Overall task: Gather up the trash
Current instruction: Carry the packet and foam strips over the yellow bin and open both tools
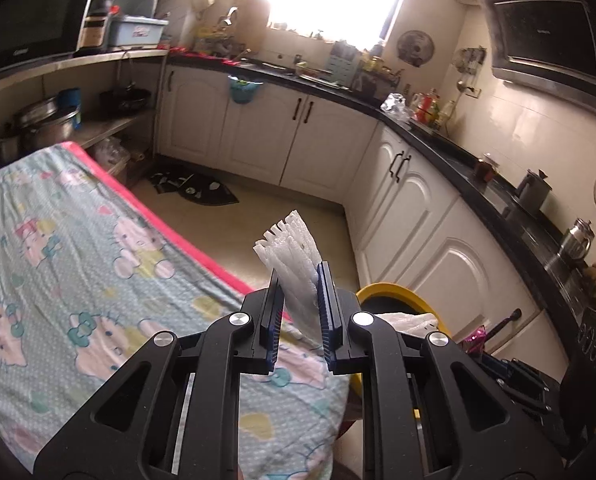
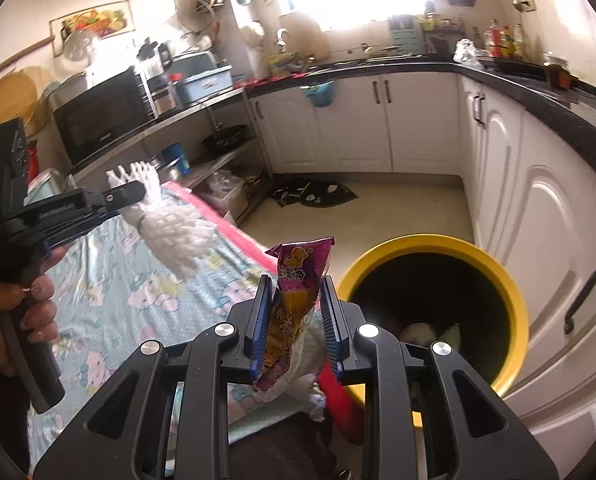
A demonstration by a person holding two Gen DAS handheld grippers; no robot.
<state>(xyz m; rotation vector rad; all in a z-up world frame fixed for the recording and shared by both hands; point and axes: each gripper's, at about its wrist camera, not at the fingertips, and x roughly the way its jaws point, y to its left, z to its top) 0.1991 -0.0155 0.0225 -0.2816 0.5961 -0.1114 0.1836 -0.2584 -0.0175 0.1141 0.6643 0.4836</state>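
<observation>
My left gripper (image 1: 301, 280) is shut on a white foam net sleeve (image 1: 293, 248) and holds it above the table's right edge; it also shows in the right wrist view (image 2: 169, 228), hanging from the left gripper (image 2: 133, 190). My right gripper (image 2: 295, 292) is shut on a purple snack wrapper (image 2: 302, 276) with a cartoon dog, held upright just left of the yellow-rimmed trash bin (image 2: 510, 292). The bin holds some trash inside. In the left wrist view the bin's rim (image 1: 394, 292) shows behind the fingers.
A table with a Hello Kitty cloth (image 1: 77, 260) and pink edge fills the left. White cabinets (image 1: 418, 216) under a black counter run along the back and right. A dark mat (image 1: 193, 188) lies on the floor. A shelf with a microwave (image 2: 101, 116) stands at the left.
</observation>
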